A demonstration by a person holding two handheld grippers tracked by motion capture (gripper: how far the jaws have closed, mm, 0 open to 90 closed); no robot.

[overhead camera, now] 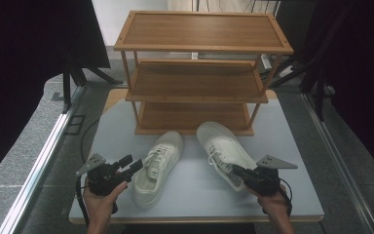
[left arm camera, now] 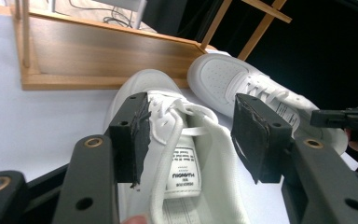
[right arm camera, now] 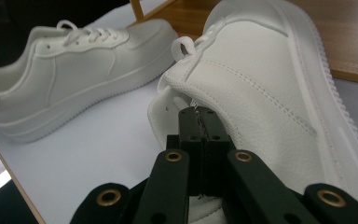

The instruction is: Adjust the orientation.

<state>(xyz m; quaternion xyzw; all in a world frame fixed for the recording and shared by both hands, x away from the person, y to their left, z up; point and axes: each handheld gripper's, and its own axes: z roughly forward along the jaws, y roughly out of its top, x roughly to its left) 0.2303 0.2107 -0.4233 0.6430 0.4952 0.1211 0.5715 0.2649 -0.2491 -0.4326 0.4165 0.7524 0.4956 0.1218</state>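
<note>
The left gripper (overhead camera: 132, 165) hangs spread over the left shoe (overhead camera: 157, 165) on the table (overhead camera: 199, 195), while the right gripper (overhead camera: 237, 170), pinching the right shoe (overhead camera: 222, 150) by its collar edge, could lose so thin a hold when lifting.

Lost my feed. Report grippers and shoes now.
Left gripper open, jaws astride left shoe opening. Right gripper shut on right shoe collar. Both shoes on table, toes toward empty wooden rack. Nothing blocking the shelves.

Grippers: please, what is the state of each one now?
Left gripper: open, jaws astride the left shoe.
Right gripper: shut on the right shoe collar.
</note>
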